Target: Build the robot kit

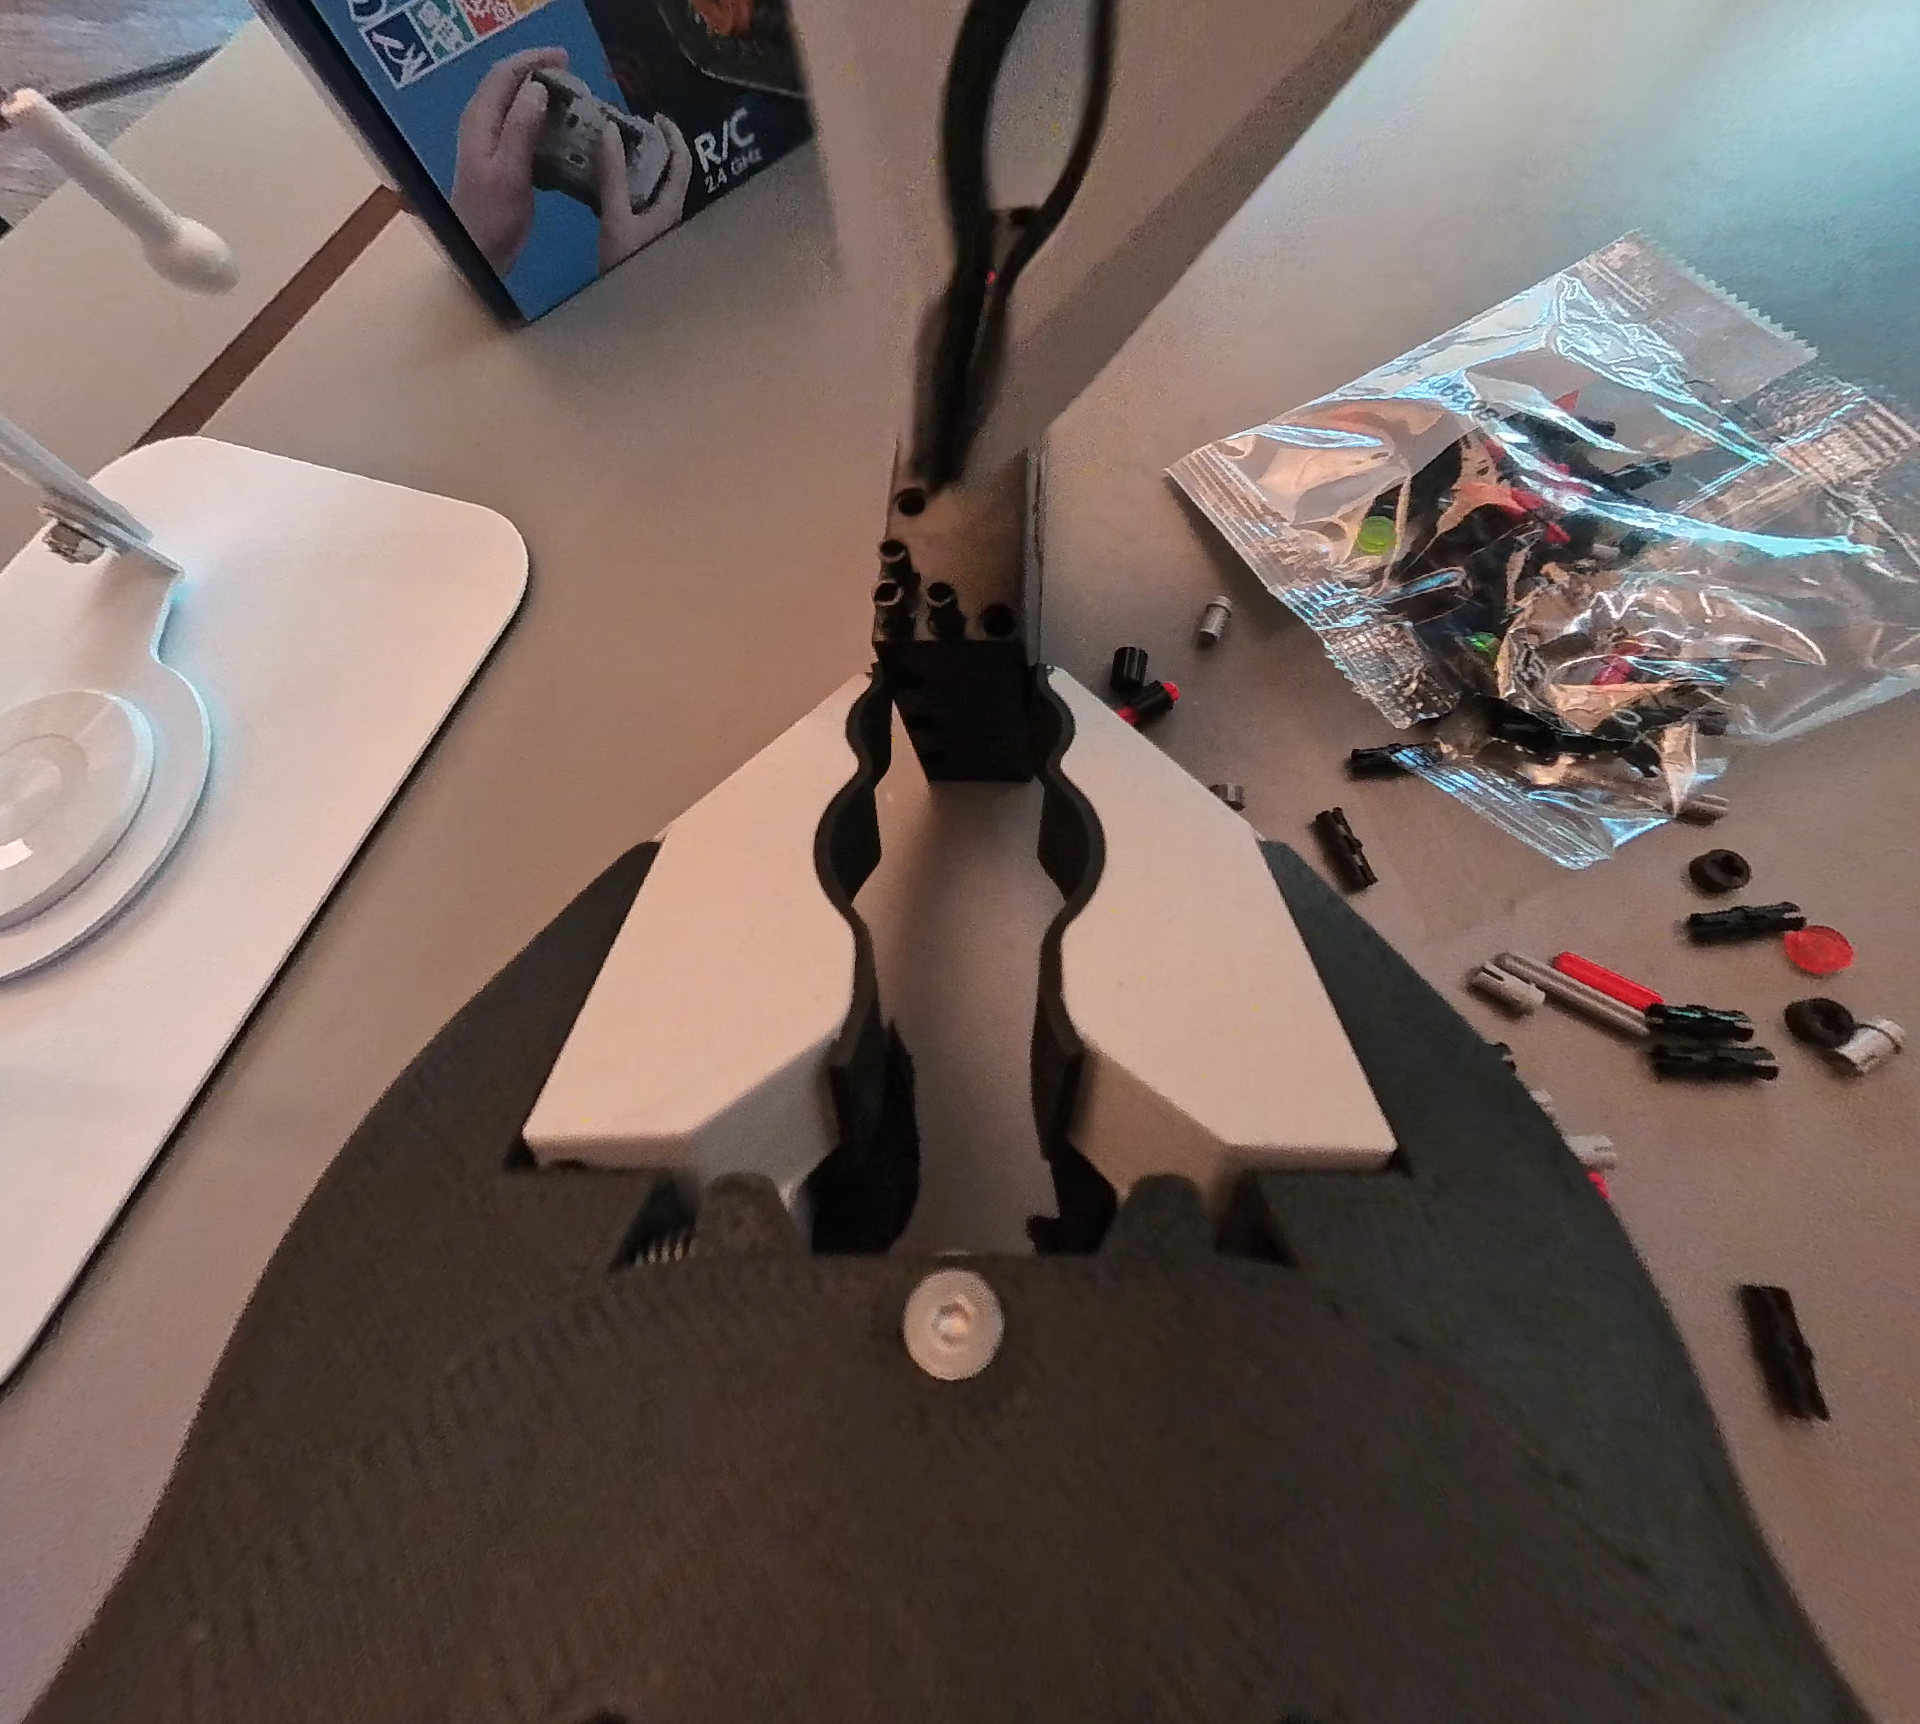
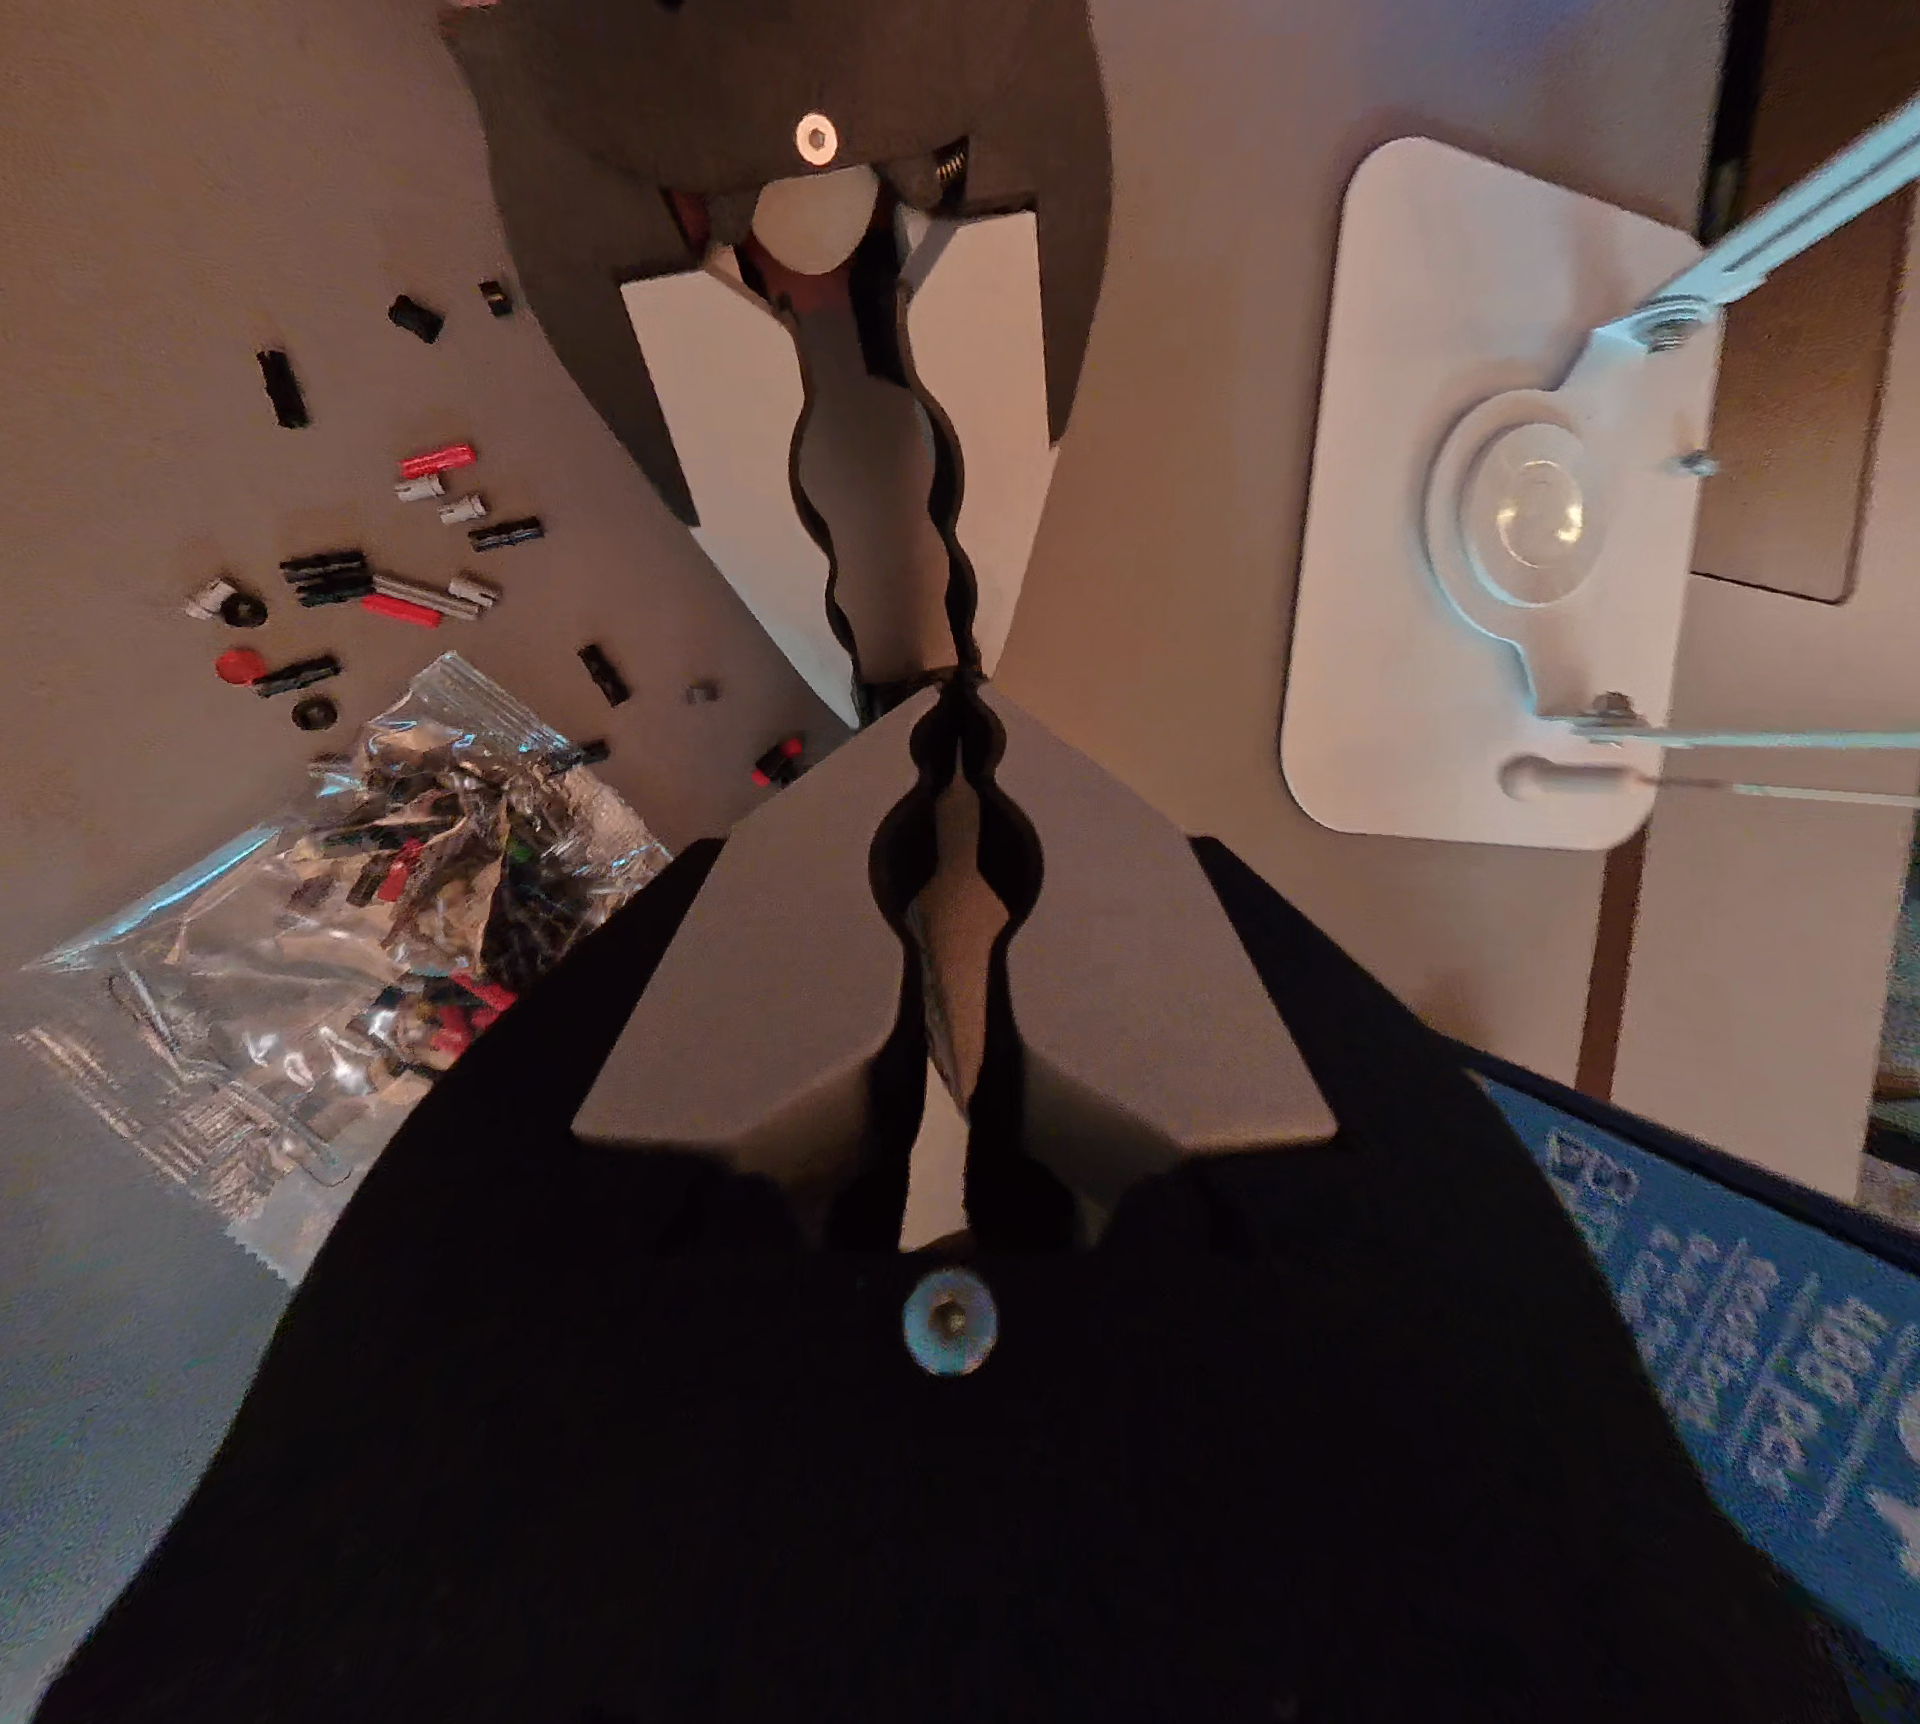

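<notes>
- Nearest the lens, my left gripper (image 1: 961, 718) is clamping a black building-block piece (image 1: 956, 698) between its tips; the studded, holed top of the piece is facing up, above the grey table (image 1: 675, 448).
- Meeting it from the far side, my right gripper (image 2: 961, 698) is pressing its tips almost together at the upper end of that same piece; whether it is truly gripping it, I cannot tell.
- Lying to the right of the left gripper is a clear plastic bag (image 1: 1579, 573) holding black, red and green parts.
- Scattered near the bag are loose small parts (image 1: 1662, 978): black connector pins, grey and red axles, a red round disc, black rings.
- Resting just beside the held piece is a black pin with a red end (image 1: 1148, 698).
- Standing upright behind the grippers is a blue printed toy box (image 1: 499, 74).
- Sitting to the left is a white stand base (image 1: 312, 635) with a clear dome and thin metal rods bolted on.
</notes>
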Demonstrator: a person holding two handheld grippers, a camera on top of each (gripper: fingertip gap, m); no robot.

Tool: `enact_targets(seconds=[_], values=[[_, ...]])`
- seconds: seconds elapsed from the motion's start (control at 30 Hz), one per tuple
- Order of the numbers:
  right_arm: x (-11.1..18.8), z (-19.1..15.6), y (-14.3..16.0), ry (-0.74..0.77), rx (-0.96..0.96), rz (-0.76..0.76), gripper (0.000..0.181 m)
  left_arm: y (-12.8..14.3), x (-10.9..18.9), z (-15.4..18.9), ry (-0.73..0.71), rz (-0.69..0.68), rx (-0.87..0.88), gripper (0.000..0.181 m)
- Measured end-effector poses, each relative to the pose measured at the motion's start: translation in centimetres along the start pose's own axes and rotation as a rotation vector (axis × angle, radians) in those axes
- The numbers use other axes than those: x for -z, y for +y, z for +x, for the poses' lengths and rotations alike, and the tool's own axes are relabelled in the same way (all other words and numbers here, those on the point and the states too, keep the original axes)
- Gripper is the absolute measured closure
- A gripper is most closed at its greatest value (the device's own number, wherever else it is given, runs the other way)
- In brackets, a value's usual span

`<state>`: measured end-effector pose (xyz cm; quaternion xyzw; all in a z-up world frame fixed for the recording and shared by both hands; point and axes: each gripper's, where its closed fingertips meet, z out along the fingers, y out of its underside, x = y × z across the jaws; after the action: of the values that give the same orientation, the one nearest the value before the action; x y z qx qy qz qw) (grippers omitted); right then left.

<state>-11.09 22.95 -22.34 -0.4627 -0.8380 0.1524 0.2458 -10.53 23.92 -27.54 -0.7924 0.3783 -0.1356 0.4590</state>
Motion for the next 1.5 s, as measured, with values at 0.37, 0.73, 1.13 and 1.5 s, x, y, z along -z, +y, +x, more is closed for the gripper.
enact_targets(seconds=[0.37, 0.73, 1.13, 1.5], values=[[-1.4, -5.4, 3.6, -0.036, -0.141, -0.012, 0.171, 0.5, 2.1, -0.5, 0.012, -0.063, -0.013, 0.143], [-3.1, -8.6, -2.3, -0.066, -0.139, 0.171, 0.173, 6.2, 11.5, 3.4, 0.128, -0.361, -0.085, 0.156], [-3.7, -9.8, -3.3, -0.102, -0.150, 0.214, 0.174, 9.9, 12.2, 4.8, 0.057, -0.443, -0.076, 0.169], [-2.9, -8.9, -3.0, -0.075, -0.201, 0.256, 0.174, 9.4, 11.1, 4.2, -0.009, -0.382, -0.106, 0.179]])
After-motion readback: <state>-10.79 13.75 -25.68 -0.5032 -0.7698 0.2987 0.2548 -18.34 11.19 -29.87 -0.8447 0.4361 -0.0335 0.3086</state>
